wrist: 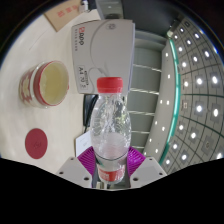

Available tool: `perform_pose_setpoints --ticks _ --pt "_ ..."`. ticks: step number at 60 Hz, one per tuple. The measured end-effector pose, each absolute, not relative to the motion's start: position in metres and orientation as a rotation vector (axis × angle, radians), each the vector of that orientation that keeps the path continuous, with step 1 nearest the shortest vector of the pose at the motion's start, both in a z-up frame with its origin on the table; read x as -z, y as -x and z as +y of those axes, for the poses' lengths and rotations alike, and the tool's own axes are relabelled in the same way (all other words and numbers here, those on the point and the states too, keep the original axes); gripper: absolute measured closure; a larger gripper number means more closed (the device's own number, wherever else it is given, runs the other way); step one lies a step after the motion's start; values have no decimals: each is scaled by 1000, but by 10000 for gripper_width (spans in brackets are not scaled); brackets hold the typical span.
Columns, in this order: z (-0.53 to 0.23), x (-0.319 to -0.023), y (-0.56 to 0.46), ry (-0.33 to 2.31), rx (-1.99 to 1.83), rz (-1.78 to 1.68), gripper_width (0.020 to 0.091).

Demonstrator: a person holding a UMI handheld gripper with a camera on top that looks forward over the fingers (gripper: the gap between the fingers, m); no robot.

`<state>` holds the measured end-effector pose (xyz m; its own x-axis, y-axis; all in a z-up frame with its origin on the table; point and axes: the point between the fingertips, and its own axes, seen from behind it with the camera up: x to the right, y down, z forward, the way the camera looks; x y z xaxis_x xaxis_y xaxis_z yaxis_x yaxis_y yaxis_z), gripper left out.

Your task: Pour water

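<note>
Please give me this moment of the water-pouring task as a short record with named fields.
held item: clear plastic water bottle, upright, between the tongs
cap: red cap, on the bottle
tongs: both purple pads pressed against the bottle's lower body
contents: bottle looks mostly clear; water level cannot be told
receiving vessel: shallow round dish with a dark red rim, beyond the bottle on the table
other items: red disc flat on the table nearer the tongs; white box behind the bottle
pouring: not yet started

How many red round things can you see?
3: the cap on the bottle held between the fingers, a flat disc on the table beside it, and the bowl's rim beyond. Others may be hidden.
</note>
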<state>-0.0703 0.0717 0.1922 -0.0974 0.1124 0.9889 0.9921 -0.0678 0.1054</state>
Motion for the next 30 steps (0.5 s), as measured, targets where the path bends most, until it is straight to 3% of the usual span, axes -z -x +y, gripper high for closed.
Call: perform_pose_setpoints --ticks 14,30 --pt "45 -205 80 1711 546 -794 725" --pt "35 -136 90 1953 -110 -432 726"
